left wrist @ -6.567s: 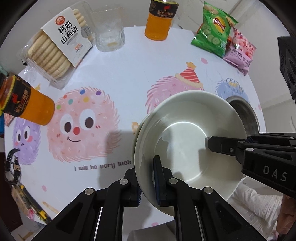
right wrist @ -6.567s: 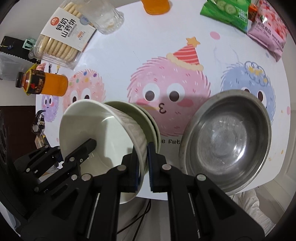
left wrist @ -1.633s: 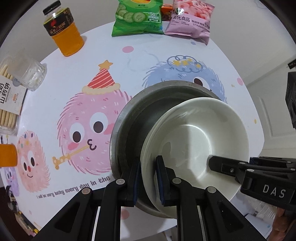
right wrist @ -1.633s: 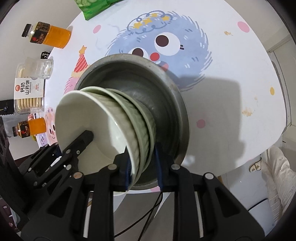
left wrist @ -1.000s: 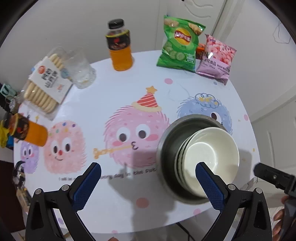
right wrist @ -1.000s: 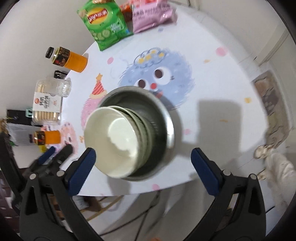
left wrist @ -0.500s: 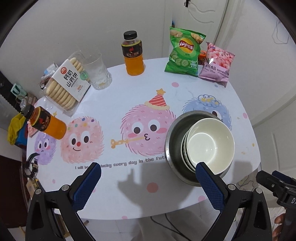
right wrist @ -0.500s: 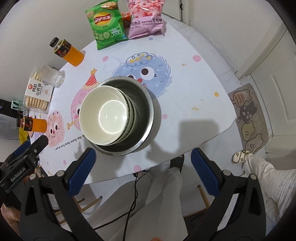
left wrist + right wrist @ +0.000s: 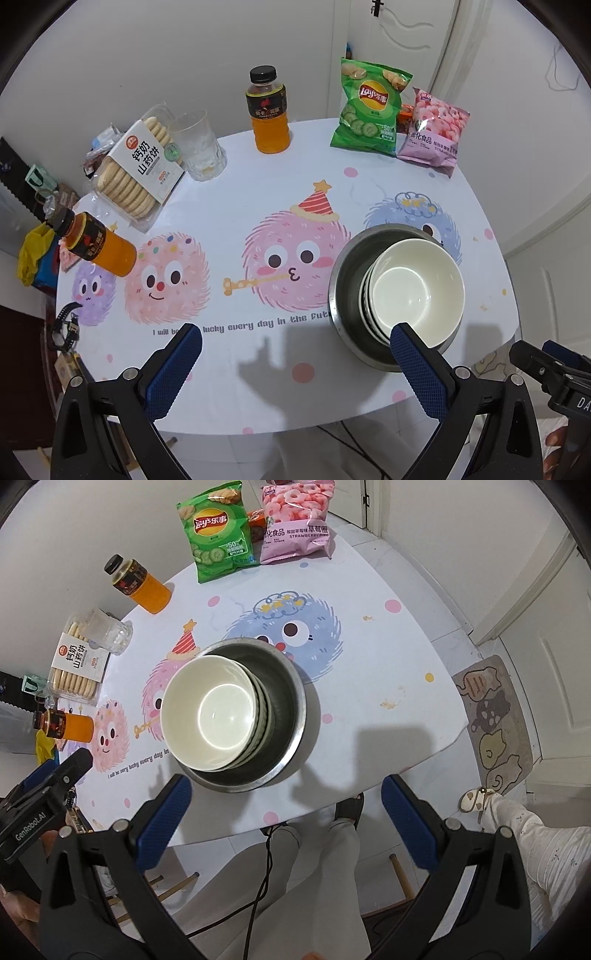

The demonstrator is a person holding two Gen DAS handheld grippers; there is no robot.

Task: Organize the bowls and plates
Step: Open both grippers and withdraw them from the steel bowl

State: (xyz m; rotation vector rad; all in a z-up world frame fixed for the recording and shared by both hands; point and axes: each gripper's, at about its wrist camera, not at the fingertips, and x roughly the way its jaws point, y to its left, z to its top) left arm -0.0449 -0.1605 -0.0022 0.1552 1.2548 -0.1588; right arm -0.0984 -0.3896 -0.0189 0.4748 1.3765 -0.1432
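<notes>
The stacked white bowls [image 9: 214, 716] sit nested inside the steel basin [image 9: 284, 686] on the table [image 9: 258, 384] — ahead of the left gripper [image 9: 295, 365] and the right gripper [image 9: 282, 814], both spread wide, grasping nothing.

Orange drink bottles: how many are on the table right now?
2. One black-capped orange drink bottle stands at the back, beside the clear glass; the other is at the left edge.

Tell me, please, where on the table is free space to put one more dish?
Free: the middle of the table, between the glass and the metal bowl, and the near edge beside that bowl. Crowded: the far edge with the chips bag and the cookie pack.
</notes>
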